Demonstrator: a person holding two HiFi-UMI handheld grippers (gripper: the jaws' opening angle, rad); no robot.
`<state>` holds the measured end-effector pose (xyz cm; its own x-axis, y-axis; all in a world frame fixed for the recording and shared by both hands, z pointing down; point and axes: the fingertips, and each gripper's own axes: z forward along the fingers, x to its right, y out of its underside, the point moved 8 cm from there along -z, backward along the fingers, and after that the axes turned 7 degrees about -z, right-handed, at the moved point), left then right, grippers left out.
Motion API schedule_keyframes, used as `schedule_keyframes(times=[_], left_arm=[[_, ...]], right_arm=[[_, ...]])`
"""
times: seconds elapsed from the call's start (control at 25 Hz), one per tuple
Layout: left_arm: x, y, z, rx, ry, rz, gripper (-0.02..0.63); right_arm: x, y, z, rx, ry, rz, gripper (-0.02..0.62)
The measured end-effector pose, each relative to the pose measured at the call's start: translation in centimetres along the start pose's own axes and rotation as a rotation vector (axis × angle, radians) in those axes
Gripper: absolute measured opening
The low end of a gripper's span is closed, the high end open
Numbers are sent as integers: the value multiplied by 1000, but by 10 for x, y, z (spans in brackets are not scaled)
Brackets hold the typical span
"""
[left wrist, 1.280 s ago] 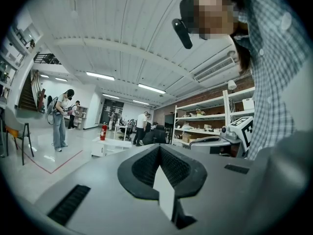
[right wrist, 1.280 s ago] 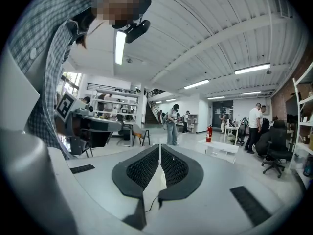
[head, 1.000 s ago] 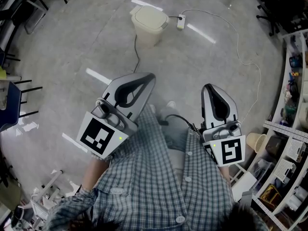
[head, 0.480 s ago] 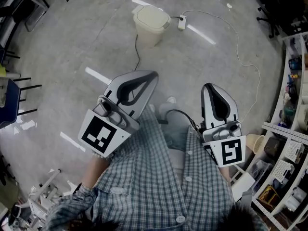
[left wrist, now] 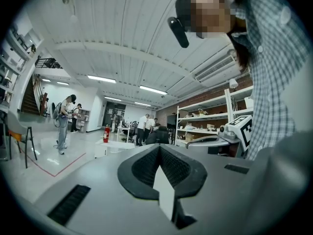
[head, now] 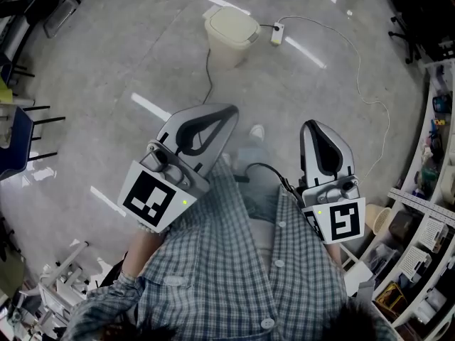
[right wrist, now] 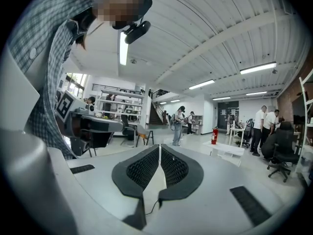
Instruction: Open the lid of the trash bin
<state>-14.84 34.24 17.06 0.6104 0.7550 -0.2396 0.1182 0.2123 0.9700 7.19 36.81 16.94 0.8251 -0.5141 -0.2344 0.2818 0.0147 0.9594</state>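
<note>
Trash bin (head: 229, 48) far ahead on floor (head: 106, 69), lid (head: 233, 23) seemingly down; left tongs (head: 229, 111) and right tongs (head: 313, 125) pressed together, holding nothing; opening not begun.

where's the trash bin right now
In the head view the trash bin stands on the floor at top centre, beyond the left gripper, with a white plug block just to its right.

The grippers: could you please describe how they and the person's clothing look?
The left gripper and right gripper are light grey shells with black ribbed pads and marker cubes. A black cable reaches the right one. The shirt is checked.
</note>
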Motion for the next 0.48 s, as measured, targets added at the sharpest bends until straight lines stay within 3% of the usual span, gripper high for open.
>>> schedule_keyframes(times=[0.48], left_arm=[[-15,-5,44,-14,-40,-10,-2]], right_arm=[[42,11,36,-1,-55,11,27]])
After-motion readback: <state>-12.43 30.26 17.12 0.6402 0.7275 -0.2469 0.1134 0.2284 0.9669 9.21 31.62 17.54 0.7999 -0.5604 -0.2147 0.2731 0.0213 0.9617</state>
